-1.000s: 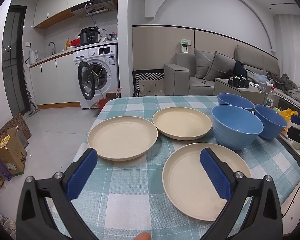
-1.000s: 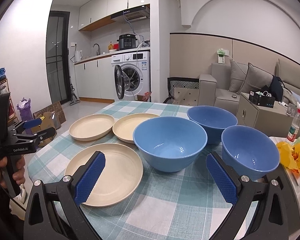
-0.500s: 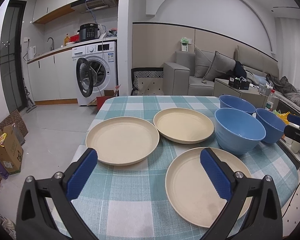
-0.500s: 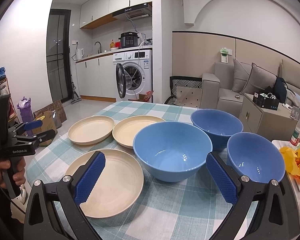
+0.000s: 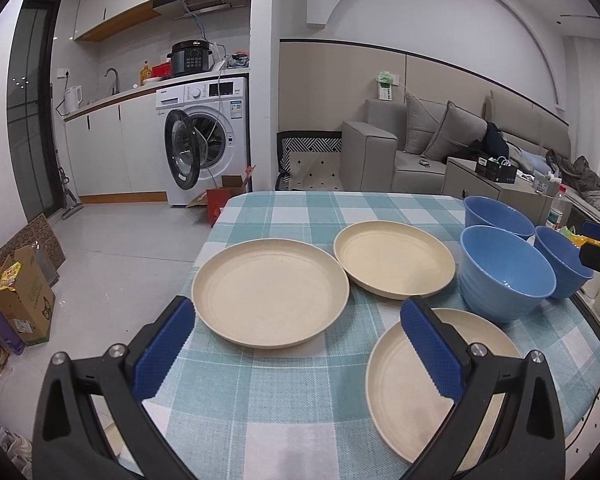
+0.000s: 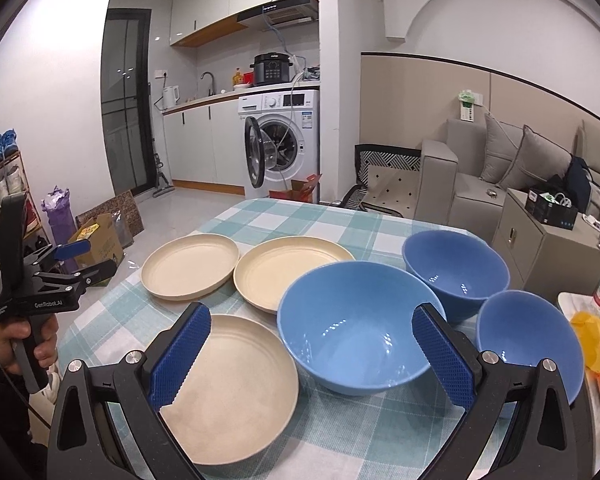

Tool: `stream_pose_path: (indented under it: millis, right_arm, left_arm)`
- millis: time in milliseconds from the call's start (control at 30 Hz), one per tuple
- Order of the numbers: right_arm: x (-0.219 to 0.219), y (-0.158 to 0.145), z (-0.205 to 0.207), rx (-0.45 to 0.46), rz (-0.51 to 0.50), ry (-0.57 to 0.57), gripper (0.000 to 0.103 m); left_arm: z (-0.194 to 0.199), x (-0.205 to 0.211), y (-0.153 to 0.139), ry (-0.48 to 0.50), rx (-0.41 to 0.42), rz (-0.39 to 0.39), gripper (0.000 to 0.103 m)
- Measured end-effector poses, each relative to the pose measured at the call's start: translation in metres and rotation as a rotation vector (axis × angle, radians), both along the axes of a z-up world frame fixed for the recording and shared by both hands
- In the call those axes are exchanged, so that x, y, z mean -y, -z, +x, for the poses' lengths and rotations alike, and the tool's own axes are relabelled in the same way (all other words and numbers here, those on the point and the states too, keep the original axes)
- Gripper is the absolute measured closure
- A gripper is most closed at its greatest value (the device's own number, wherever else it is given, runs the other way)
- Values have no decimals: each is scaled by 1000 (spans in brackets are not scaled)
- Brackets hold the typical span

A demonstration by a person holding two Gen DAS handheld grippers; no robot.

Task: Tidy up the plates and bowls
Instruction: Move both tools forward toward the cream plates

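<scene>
Right wrist view: three empty bowls sit beside three empty plates on the table. Both grippers, left gripper and right gripper, have fingers spread wide, holding nothing.

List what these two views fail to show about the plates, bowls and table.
- Nearest plate: left wrist view, its near rim sits behind the left gripper.
- Smallest bowl: right wrist view, its near rim is covered by the right gripper.
- Table: both views, near edge hidden by the grippers.
- Bowl undersides: unseen in either view.
</scene>
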State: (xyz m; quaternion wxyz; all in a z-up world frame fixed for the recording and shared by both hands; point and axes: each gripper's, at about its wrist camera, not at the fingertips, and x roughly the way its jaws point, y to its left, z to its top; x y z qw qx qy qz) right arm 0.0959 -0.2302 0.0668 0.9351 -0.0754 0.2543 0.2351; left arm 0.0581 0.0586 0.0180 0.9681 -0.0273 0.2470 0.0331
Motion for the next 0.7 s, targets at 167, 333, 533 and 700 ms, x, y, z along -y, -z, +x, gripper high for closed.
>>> stream_pose_path:
  millis: [167, 333, 533, 700]
  right_arm:
    - [-14, -4, 13, -18, -2, -33, 0]
    - [-28, -10, 25, -30, -3, -62, 0]
    - [-48, -19, 39, -41, -8, -100, 0]
    - [-64, -23, 51, -49, -21, -119, 0]
  left_arm:
    - [10, -9, -3, -16, -11, 8, 0]
    - [18, -15, -4, -27, -24, 17, 0]
    - [24, -21, -5, -35, -31, 11, 0]
    - [29, -27, -3, -43, -41, 12, 0]
